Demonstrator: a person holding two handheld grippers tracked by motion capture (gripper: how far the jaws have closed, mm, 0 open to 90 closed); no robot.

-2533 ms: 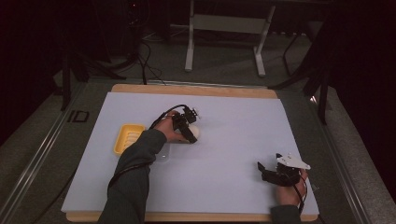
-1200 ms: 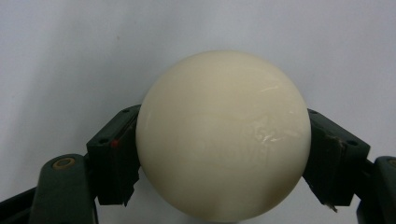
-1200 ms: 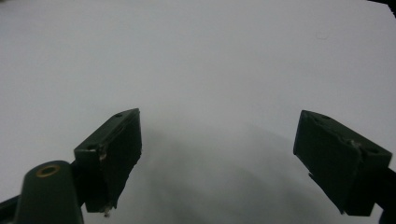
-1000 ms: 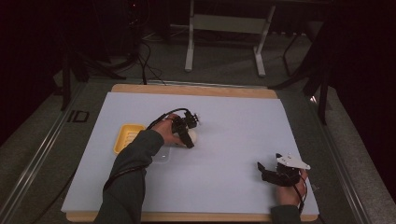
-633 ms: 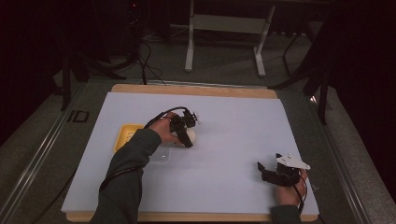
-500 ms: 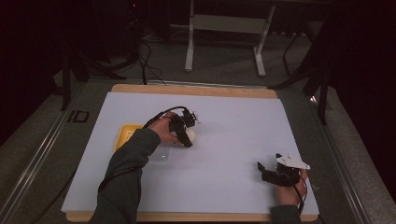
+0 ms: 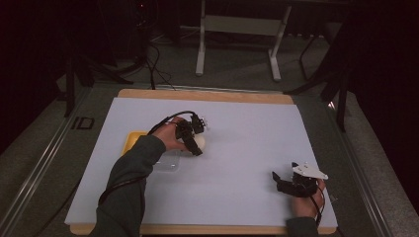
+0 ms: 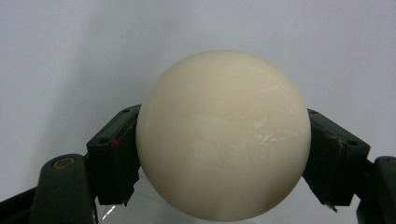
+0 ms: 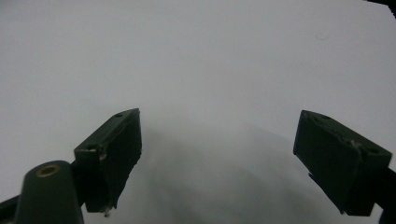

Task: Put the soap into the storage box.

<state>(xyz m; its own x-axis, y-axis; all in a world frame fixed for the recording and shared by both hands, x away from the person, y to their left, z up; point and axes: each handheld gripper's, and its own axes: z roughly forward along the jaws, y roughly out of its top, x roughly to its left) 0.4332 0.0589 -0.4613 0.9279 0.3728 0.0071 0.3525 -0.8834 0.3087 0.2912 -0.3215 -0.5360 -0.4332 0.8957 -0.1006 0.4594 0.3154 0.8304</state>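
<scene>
one cream ball [image 8: 223, 135] between black pads [image 8: 113, 158]

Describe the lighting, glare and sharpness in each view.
High view: the white table is evenly lit, the room behind it nearly black. Left gripper view: the cream ball, clamped in the left gripper, is sharp, with small glare streaks at its right. Right gripper view: the right gripper stands open over a soft shadow, the near jaw edges slightly blurred.
</scene>
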